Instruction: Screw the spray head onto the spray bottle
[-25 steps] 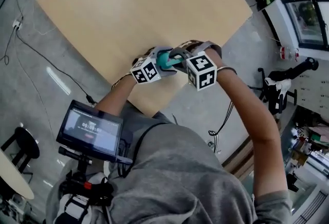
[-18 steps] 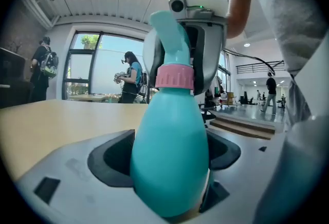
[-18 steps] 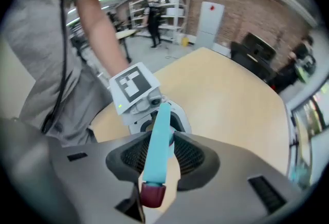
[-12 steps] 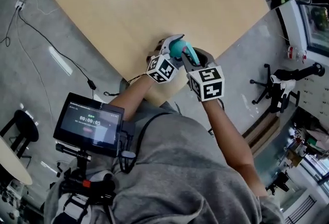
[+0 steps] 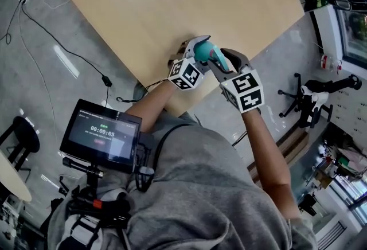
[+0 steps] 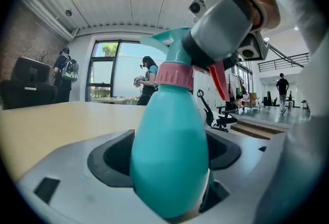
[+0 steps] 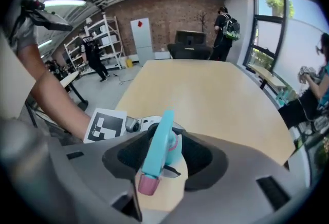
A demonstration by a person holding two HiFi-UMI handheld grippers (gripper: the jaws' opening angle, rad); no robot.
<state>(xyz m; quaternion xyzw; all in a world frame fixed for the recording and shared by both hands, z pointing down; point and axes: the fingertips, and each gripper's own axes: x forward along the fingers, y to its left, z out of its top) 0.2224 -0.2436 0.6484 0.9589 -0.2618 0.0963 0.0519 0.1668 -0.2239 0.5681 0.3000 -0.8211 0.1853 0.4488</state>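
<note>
A teal spray bottle (image 6: pixel 169 151) with a pink collar (image 6: pixel 175 75) stands upright between my left gripper's (image 6: pixel 169 171) dark pads, which press on its body. The teal spray head (image 7: pixel 158 141) with its pink nozzle (image 7: pixel 148 185) and red trigger (image 6: pixel 220 81) sits on the bottle's neck. My right gripper (image 7: pixel 164 161) comes down over the head. Its jaws have just been opening, and the head stands between them with a gap on one side. In the head view the bottle (image 5: pixel 200 50) is over the near corner of the wooden table (image 5: pixel 172 2), between the left gripper (image 5: pixel 192 48) and right gripper (image 5: pixel 221 61).
The table's near edge runs just below the grippers. A tablet screen (image 5: pixel 103 135) on a rig hangs at the person's left side. Cables (image 5: pixel 46 31) lie on the floor at the left, an office chair (image 5: pixel 309 111) stands at the right. People stand by the far window (image 6: pixel 149 76).
The right gripper has rolled round the spray head, its marker cube has swung to the right, and its jaws have spread. The left gripper still grips the bottle.
</note>
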